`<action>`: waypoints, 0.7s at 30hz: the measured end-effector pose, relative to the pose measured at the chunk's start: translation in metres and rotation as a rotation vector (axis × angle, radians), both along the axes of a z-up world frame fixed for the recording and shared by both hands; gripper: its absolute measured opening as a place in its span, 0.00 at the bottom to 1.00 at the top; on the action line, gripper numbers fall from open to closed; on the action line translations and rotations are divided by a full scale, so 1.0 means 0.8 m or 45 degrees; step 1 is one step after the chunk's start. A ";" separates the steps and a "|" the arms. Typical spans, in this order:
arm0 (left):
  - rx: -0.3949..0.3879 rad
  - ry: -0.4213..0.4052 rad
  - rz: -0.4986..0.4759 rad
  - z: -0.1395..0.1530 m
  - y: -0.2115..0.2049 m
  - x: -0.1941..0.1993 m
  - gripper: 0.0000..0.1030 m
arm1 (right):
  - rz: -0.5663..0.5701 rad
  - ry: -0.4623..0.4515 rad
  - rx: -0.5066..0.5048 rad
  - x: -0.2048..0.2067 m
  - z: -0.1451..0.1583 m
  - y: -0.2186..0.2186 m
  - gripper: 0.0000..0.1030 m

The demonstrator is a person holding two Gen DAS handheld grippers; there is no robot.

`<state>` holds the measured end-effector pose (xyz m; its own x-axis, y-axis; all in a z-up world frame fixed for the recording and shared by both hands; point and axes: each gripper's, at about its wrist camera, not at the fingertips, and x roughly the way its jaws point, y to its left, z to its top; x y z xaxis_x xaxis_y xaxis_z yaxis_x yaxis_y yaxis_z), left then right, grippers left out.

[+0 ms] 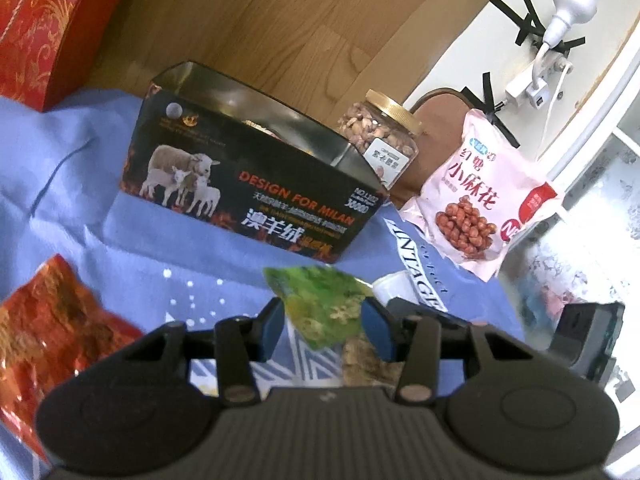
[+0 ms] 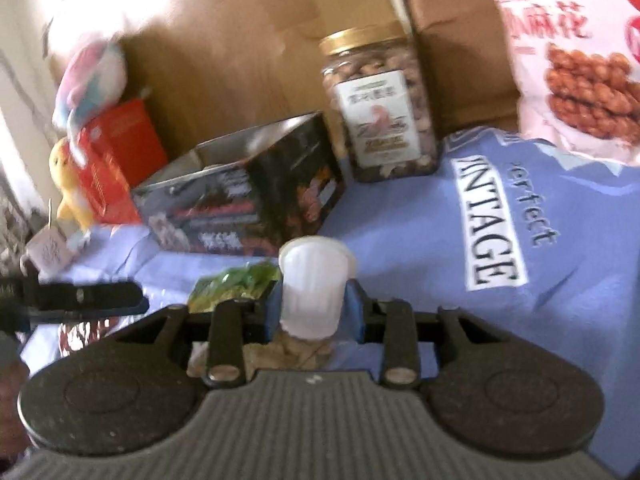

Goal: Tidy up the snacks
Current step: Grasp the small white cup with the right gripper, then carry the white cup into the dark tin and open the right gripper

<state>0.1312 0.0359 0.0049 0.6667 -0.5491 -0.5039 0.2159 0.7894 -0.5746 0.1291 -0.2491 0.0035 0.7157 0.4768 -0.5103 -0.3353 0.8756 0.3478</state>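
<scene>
While the right tool (image 2: pixel 314 306) clamps a white jelly cup (image 2: pixel 313 288) | open black tin (image 2: pixel 244 204) ahead-left (likely destination) | left tool (image 1: pixel 324 330) spread around a green packet (image 1: pixel 320 300), grip unclear | risk: smooth cup slipping, or tools colliding.
</scene>
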 end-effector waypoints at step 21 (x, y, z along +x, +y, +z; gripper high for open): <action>-0.135 -0.194 0.059 0.085 0.043 0.042 0.40 | 0.393 -0.484 -0.092 -0.004 0.097 0.132 0.32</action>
<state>0.1644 0.0699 0.0728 0.7567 -0.5606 -0.3362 0.2714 0.7374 -0.6186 0.1259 -0.1432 0.0811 0.6886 0.6689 -0.2800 -0.6743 0.7327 0.0922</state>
